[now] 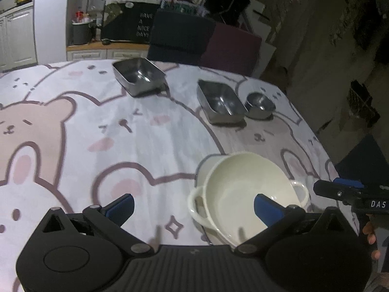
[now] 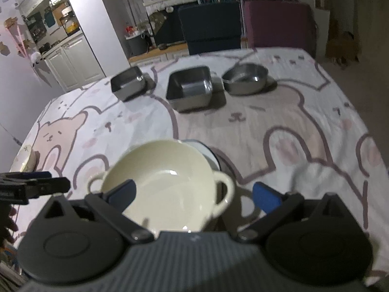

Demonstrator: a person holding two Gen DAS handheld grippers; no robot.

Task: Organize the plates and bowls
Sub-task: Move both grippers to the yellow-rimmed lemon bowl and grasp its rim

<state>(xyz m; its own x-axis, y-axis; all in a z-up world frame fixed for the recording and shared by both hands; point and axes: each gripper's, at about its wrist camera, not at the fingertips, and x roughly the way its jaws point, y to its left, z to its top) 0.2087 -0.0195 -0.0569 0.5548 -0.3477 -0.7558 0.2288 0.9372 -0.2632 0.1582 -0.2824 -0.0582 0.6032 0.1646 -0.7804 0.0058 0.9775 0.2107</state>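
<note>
A cream two-handled bowl (image 1: 243,189) (image 2: 165,189) rests tilted in a white dish with a dark rim (image 1: 206,168) (image 2: 206,150) near the table's front edge. My left gripper (image 1: 194,208) hovers above and to the left of the bowl, open, with nothing between its blue pads (image 1: 121,206). My right gripper (image 2: 194,194) hovers over the bowl's right handle, also open and holding nothing. Each gripper shows at the edge of the other's view: the right gripper (image 1: 340,189) and the left gripper (image 2: 36,185).
Two steel rectangular containers (image 1: 138,76) (image 1: 218,101) and a round steel bowl (image 1: 260,104) stand in a row at the far side of the bear-print tablecloth (image 1: 121,133). A pale dish (image 2: 26,160) sits at the left table edge. Dark blue (image 1: 180,34) and maroon (image 1: 231,46) chairs stand behind.
</note>
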